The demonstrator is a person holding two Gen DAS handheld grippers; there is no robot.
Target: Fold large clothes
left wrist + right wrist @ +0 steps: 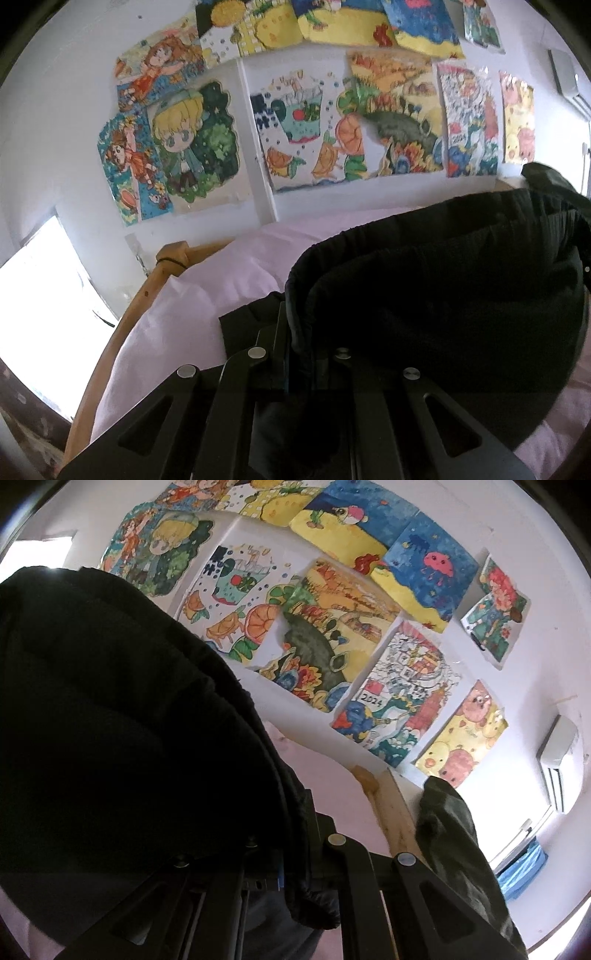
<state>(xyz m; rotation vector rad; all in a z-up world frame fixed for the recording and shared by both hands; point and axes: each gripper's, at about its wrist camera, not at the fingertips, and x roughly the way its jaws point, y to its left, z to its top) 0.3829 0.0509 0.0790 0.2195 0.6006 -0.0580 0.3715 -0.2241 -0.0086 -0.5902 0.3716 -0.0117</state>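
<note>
Left gripper (301, 354) and right gripper (280, 871) each pinch the black garment (424, 280) in closed jaws, spreading it above the bed (207, 295) for folding.

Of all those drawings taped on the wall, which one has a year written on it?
The busy blue-and-red drawing between the dark green hill picture and the yellow chick-and-pig picture. It alone shows a small sign reading 2024.

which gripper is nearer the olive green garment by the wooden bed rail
Right. The olive green garment lies just beside the right gripper. From the left gripper it sits far off at the frame's right edge.
</note>
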